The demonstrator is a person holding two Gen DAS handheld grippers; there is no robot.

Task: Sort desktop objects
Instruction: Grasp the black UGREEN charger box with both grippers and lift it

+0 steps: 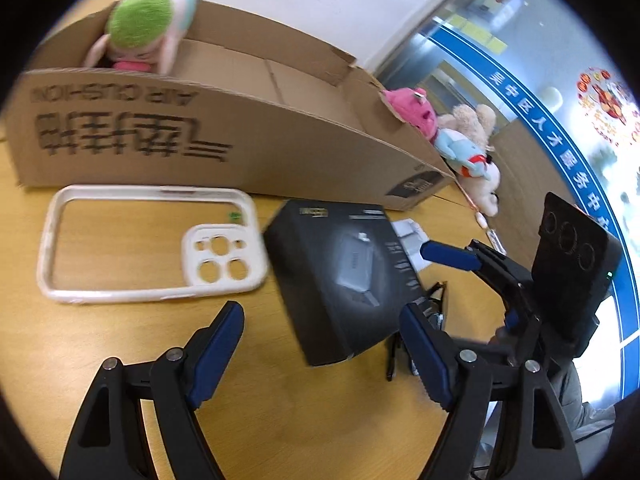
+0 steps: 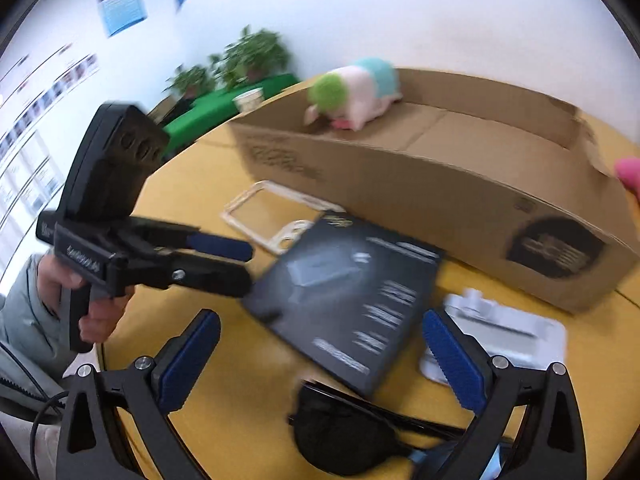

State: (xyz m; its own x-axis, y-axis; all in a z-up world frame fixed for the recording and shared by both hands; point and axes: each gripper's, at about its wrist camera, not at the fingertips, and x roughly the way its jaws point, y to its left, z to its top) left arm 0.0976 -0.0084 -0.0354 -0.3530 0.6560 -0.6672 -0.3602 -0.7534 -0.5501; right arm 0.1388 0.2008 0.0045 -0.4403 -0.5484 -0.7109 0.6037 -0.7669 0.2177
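A black product box [image 1: 344, 276] lies on the yellow wooden table [image 1: 120, 328], also in the right wrist view [image 2: 352, 296]. My left gripper [image 1: 322, 344] is open, its jaws on either side of the box's near corner, apart from it. My right gripper [image 2: 320, 356] is open above black sunglasses [image 2: 352, 436], empty. A white phone case [image 1: 148, 240] lies left of the box. A white flat item [image 2: 508, 340] lies to its right. A long cardboard box [image 1: 224, 120] behind holds a green-haired plush [image 1: 140, 28].
Pink and beige plush toys [image 1: 460, 140] lie at the cardboard box's right end. The right gripper [image 1: 452, 256] shows in the left wrist view beside the black box. Potted plants [image 2: 248, 60] and a paper cup [image 2: 248, 100] stand far behind.
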